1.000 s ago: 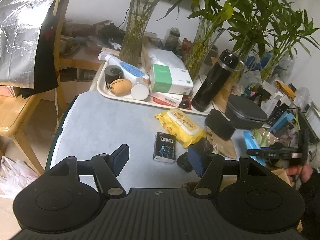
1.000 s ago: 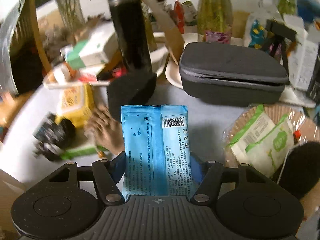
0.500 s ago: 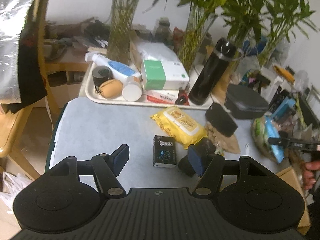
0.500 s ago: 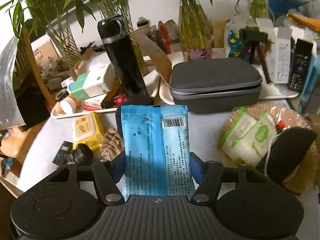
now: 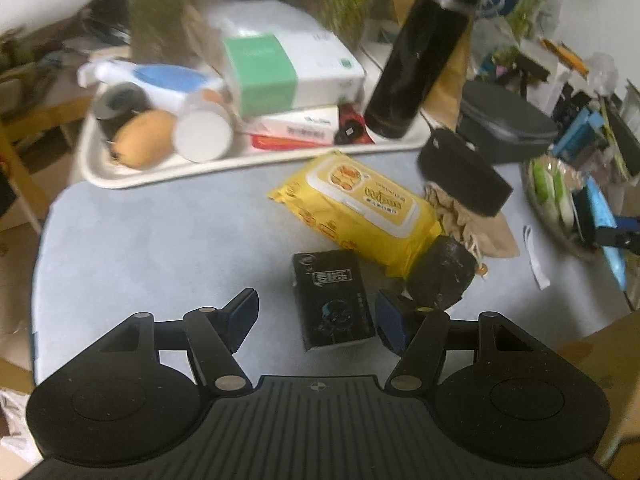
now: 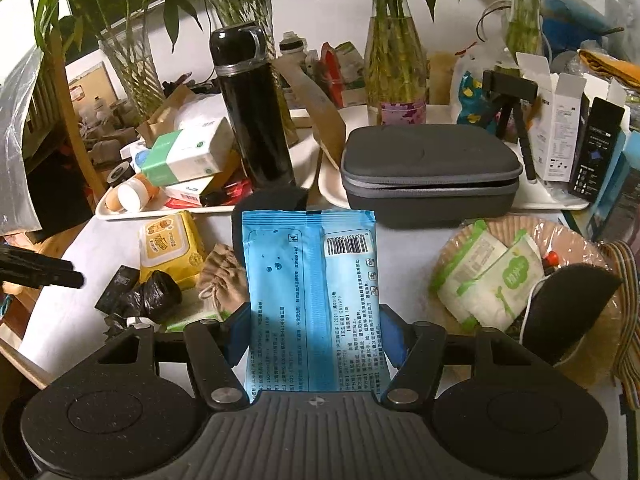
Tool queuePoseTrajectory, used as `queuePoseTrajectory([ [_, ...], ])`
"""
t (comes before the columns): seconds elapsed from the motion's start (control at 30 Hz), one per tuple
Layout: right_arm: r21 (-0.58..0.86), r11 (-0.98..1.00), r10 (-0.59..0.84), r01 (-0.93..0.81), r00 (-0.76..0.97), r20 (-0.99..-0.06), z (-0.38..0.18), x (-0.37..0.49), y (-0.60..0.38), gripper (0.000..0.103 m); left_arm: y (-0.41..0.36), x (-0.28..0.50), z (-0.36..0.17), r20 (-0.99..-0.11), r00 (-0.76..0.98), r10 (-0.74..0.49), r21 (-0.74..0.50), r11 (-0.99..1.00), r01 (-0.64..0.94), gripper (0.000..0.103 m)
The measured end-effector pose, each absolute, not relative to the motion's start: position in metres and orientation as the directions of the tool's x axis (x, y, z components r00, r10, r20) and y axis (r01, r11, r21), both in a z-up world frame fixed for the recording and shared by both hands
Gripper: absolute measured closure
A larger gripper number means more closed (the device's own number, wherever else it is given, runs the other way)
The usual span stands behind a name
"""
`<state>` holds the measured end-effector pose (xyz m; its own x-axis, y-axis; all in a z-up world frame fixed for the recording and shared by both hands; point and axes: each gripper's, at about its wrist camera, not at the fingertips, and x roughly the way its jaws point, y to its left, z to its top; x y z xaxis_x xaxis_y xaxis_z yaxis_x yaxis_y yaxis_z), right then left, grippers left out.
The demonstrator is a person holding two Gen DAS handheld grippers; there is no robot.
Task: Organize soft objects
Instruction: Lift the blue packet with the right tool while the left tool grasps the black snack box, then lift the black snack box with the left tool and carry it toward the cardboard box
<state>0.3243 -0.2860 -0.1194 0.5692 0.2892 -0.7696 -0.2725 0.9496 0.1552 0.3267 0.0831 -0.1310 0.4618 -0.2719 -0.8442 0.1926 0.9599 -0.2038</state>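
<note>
My left gripper (image 5: 316, 316) hangs open low over the grey table, with a small black packet (image 5: 332, 300) lying loose between its fingers. Just beyond lie a yellow wipes pack (image 5: 356, 204), a crumpled black bag (image 5: 440, 276) and a tan drawstring pouch (image 5: 476, 224). My right gripper (image 6: 316, 332) is shut on a blue wipes pack (image 6: 312, 280), held above the table left of a woven basket (image 6: 452, 256). Green-and-white packs (image 6: 488, 276) and a black pad (image 6: 568, 308) lie in the basket.
A white tray (image 5: 120, 176) with boxes, bottles and a black flask (image 5: 420, 52) stands at the back. A grey zip case (image 6: 432, 172), a black block (image 5: 464, 176), plant vases and cartons crowd the far side. Bare table surface (image 5: 160, 240) lies to the left.
My left gripper has dropped and moved in toward the black packet, which now sits between its fingers. My right gripper rose slightly with the blue pack, then held still.
</note>
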Motion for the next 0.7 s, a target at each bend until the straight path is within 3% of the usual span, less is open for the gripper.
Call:
queuePoseTrajectory([
  [0.3,0.164,0.95,0.291,-0.267,0.562,-0.775,-0.123,0.327,-0.285,0.036,0.062,0.352,-0.168,-0.876,0.382,-0.294,-0.211,0.946,0.244,0.039],
  [0.43,0.167,0.948,0.296,-0.27,0.561,-0.773,-0.122,0.328,-0.283,0.036,0.048,0.354,-0.178,-0.887,0.383,-0.256,-0.144,0.944,0.297,0.04],
  [0.57,0.156,0.949,0.289,-0.273,0.562,-0.775,-0.121,0.328,-0.281,0.036,0.041,0.349,-0.179,-0.893,0.41,-0.185,-0.054,0.949,0.311,0.053],
  [0.7,0.152,0.949,0.289,-0.276,0.567,-0.772,-0.117,0.326,-0.282,0.036,0.048,0.348,-0.176,-0.897,0.407,-0.173,-0.053,0.956,0.289,0.054],
])
